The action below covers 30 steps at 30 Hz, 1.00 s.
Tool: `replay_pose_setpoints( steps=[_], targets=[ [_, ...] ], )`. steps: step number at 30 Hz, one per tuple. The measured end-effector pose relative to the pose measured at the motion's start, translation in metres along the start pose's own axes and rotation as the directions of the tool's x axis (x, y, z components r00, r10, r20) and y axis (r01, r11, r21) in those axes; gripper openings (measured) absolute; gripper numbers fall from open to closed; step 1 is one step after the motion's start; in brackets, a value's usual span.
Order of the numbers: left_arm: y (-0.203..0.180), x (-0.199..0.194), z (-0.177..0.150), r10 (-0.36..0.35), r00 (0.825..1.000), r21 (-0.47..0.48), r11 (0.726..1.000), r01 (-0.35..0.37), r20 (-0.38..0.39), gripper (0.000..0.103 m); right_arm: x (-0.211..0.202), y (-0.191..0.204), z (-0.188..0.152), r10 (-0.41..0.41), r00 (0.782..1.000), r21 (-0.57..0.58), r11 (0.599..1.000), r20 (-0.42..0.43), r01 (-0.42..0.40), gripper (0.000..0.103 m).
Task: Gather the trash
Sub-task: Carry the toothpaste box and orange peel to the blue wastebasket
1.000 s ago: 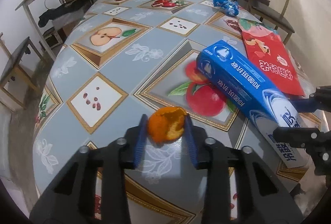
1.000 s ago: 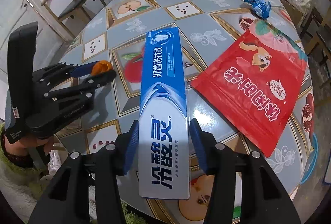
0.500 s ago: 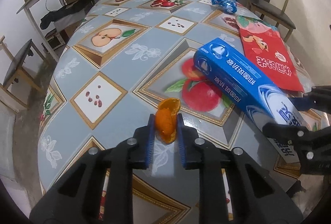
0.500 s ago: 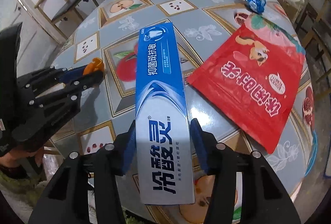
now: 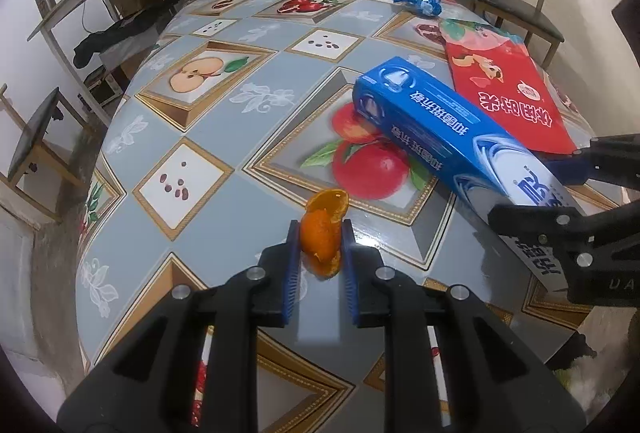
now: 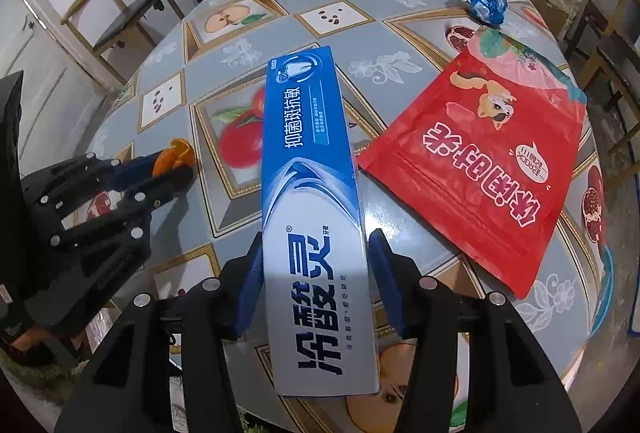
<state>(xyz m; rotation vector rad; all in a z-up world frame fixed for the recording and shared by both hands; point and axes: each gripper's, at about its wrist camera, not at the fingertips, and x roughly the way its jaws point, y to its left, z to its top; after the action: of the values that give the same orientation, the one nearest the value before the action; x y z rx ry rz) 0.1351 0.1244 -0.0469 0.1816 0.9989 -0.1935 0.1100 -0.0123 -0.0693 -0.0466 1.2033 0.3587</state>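
Fruit-patterned oilcloth is covering the round worktop (image 5: pixel 248 137), with chairs and a cluttered shelf standing around it in the background.

Between the blue pads of the left tool (image 5: pixel 320 253) an orange peel (image 5: pixel 322 233) is sitting pinched, its curled upper edge poking out ahead of the fingertips and its lower edge hanging just over the cloth; the tool is clenching on it from both sides. The right tool (image 6: pixel 314 273) is gripping the near end of a blue toothpaste box (image 6: pixel 308 169), both pads pressing on the long side walls. The box's long axis is running straight ahead of that tool, so nearly all of its length is reaching out beyond the grip, and its far end looks to be resting on or just above the apple print.

Just right of the box from the right tool, a flat red snack bag (image 6: pixel 492 169) is lying on the cloth, its near corner almost meeting the box. Farther ahead and to the right, a crumpled blue wrapper (image 6: pixel 480 1) is lying well apart from both tools.

With both tools already loaded, the coming move is probably a carry-off. The box, held at one end, is likely to lever downward, and its far tip is the part most likely to sweep the bag when it swings. No bin is showing in either view.
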Motion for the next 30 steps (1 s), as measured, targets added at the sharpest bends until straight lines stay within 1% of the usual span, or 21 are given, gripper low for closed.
replay_pose_setpoints(
  steps=[3,4,7,14,17,19,30],
  targets=[
    [-0.0002,-0.0007,0.0003,0.003,1.0,-0.001,1.0,-0.003,0.003,0.018,-0.0006,0.0008,0.0007,0.011,1.0,0.001,1.0,0.0,-0.011,0.052],
    [-0.0003,-0.0009,0.0005,0.005,1.0,-0.001,1.0,-0.005,0.003,0.018,-0.0005,0.0009,0.001,0.016,1.0,0.001,1.0,-0.002,-0.016,0.056],
    [-0.0001,-0.0016,0.001,0.008,1.0,0.002,1.0,-0.008,0.004,0.018,-0.0009,0.0019,0.0023,0.039,0.999,0.001,0.999,-0.002,-0.039,0.061],
    [0.0005,-0.0025,0.0009,0.01,1.0,0.003,1.0,-0.01,0.006,0.018,0.0018,0.0026,0.0068,0.028,0.999,0.016,0.999,0.018,-0.028,0.061],
    [0.0013,-0.0036,0.0009,0.014,1.0,0.002,1.0,-0.014,0.007,0.018,0.0047,0.0014,0.008,0.024,1.0,0.029,0.999,0.018,-0.025,0.059],
    [0.0019,-0.0042,0.0008,0.016,1.0,0.0,1.0,-0.016,0.009,0.018,0.0057,-0.0007,0.0082,0.024,1.0,0.039,0.999,0.019,-0.024,0.052],
    [0.003,-0.0065,0.0004,0.022,1.0,0.001,1.0,-0.022,0.018,0.018,-0.0019,-0.0047,0.0057,0.045,0.998,0.066,0.997,0.051,-0.048,0.049]
  ],
)
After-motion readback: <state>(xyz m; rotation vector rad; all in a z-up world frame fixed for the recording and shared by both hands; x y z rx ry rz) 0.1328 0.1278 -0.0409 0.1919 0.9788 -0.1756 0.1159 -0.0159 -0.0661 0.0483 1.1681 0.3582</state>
